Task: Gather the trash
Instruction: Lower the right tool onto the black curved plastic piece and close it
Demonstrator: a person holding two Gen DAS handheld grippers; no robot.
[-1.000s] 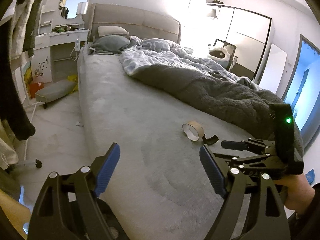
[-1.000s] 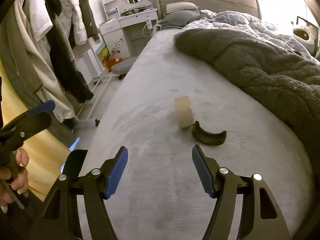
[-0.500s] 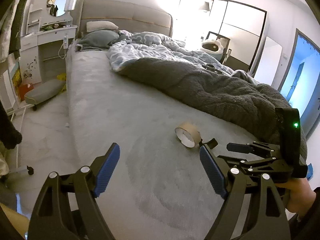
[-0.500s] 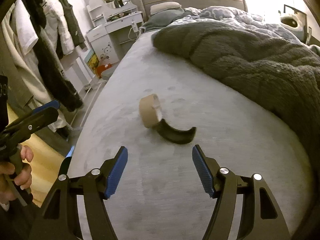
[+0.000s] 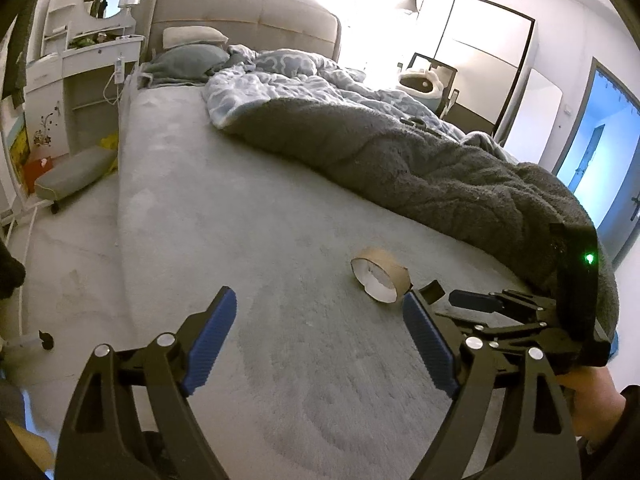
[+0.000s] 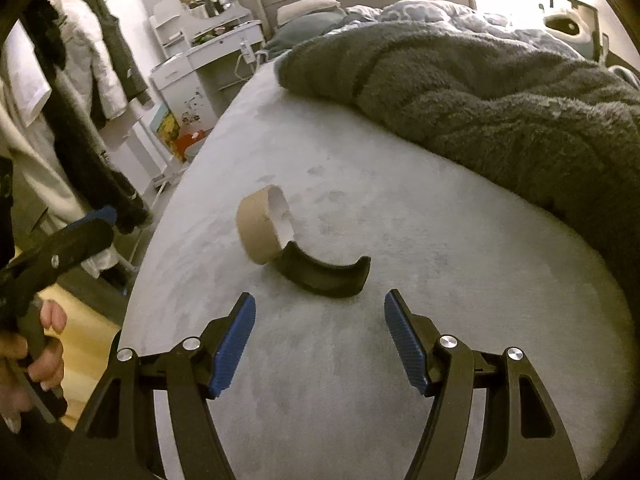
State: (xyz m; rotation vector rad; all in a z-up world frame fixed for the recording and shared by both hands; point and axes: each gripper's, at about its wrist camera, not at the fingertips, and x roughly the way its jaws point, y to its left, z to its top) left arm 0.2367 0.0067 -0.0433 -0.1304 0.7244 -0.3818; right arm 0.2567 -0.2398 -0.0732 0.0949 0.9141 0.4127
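Note:
An empty brown cardboard tape roll [image 5: 380, 280] [image 6: 264, 230] stands on its edge on the grey bed [image 5: 240, 220]. A curved black plastic piece [image 6: 324, 276] lies against it; in the left wrist view that black piece [image 5: 430, 290] is mostly hidden by my finger. My left gripper [image 5: 316, 308] hovers over the bed short of the roll, its jaws opening with nothing between them. My right gripper [image 6: 319, 308] is open and empty, just short of the black piece. The right gripper [image 5: 500, 308] also shows from the side, held by a hand.
A dark grey fleece blanket [image 5: 420, 168] and a blue patterned duvet [image 5: 288, 80] cover the bed's right and far side. A white vanity [image 5: 80, 60], a grey stool [image 5: 76, 172] and hanging clothes [image 6: 80, 80] stand left of the bed.
Both grippers have moved forward and down toward the roll and the black piece, which now look larger and nearer. The right view has rolled, so the pair sits more to its left.

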